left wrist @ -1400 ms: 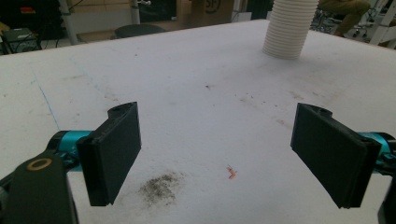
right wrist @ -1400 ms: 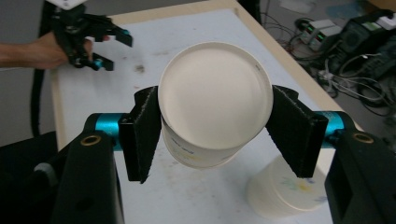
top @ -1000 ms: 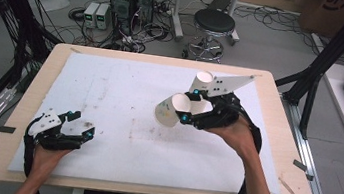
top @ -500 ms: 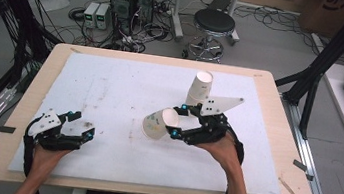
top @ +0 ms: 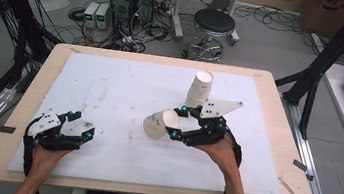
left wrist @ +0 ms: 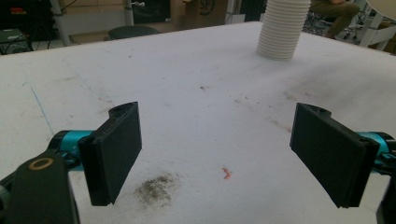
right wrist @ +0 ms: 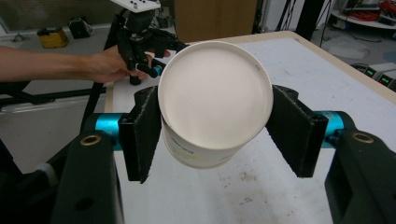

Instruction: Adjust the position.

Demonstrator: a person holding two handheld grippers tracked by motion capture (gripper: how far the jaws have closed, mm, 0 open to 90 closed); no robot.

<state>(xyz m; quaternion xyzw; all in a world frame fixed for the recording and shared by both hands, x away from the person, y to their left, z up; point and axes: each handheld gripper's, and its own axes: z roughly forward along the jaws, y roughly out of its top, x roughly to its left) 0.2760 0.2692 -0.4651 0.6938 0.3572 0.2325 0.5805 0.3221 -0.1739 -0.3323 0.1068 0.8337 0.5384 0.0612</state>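
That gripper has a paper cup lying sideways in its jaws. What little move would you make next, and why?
Probably turn the wrist so the paper cup stands upright, then lower it to the white mat. The right gripper clamps it on its side, just above the mat, apart from the cup stack. The left gripper rests open and empty, so it cannot help yet.

A lab: electronics boxes (top: 132, 1), floor cables (top: 158, 29), black frame struts (top: 334, 53).

Paper cup (top: 159, 124) lying sideways mid-table in right tongs (top: 176, 123), cup stack (top: 198, 89) behind it, left tongs (top: 80, 126) far left
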